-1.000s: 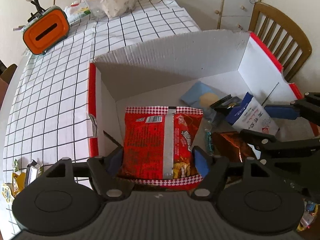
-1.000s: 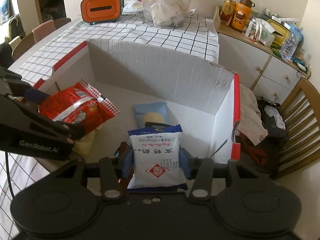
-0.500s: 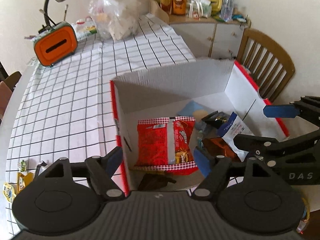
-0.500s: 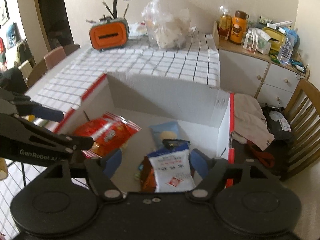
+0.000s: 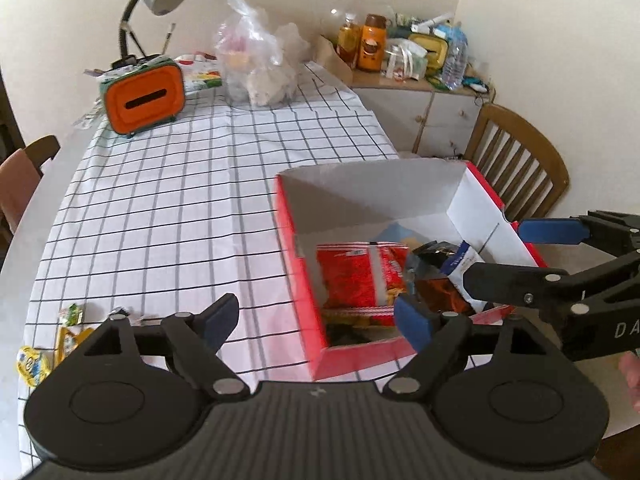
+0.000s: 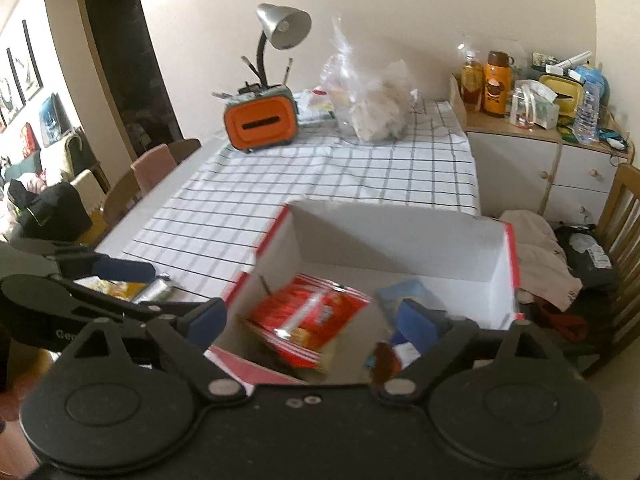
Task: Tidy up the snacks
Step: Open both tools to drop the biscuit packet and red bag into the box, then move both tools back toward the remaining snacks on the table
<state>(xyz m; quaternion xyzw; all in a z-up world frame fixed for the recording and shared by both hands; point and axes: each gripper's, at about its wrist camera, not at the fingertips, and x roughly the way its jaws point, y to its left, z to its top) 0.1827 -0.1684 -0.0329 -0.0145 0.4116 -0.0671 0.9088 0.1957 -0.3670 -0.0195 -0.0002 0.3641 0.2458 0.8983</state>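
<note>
both empty, left gripper [image 5: 316, 316] and right gripper [image 6: 312, 320] spread wide above the box [image 5: 304, 280]. loose snack packets [image 5: 60, 340] look light, crinkly, slippery. best pinched at a sealed edge.

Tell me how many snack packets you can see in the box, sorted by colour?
Red: 1, the red packet
White and blue: 1, the white packet
Pale blue: 1, the pale blue packet
Brown foil: 1, the brown packet
Dark: 1, the dark packet
Total: 5 visible in the cardboard box; others may be hidden.
</note>
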